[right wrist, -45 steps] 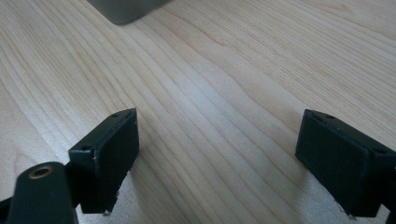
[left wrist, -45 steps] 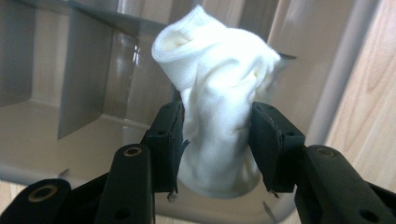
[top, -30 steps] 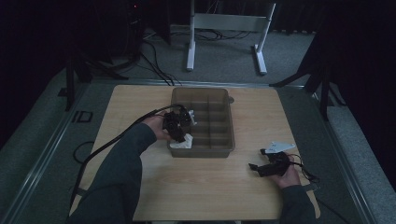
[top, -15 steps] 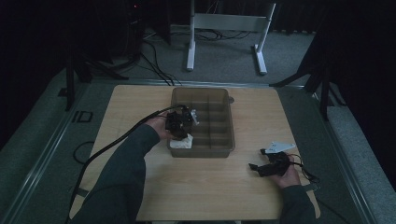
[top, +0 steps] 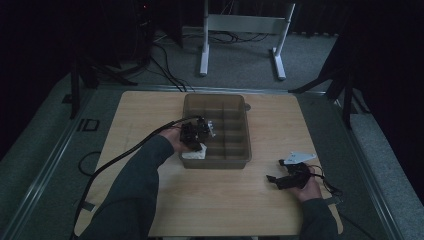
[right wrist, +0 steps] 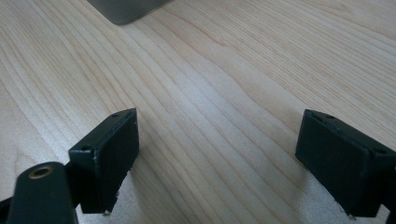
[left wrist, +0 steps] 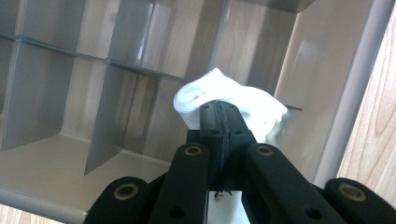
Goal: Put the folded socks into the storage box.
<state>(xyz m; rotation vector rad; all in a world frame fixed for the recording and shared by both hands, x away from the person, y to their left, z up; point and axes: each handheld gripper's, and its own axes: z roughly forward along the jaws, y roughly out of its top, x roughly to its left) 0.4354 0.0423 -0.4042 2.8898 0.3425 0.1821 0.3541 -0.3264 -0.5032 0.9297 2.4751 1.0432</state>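
White cloth sits in the near-left compartment of the grey divided tray, at about 7 o'clock within it. Left gripper reaches in, pads pinched tight on the cloth. Right gripper rests on the wooden table at 4 o'clock, jaws wide apart. No writing readable.

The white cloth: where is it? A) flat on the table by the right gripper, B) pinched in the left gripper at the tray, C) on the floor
B: the left gripper has its jaws shut on the white cloth over a corner compartment of the grey tray.
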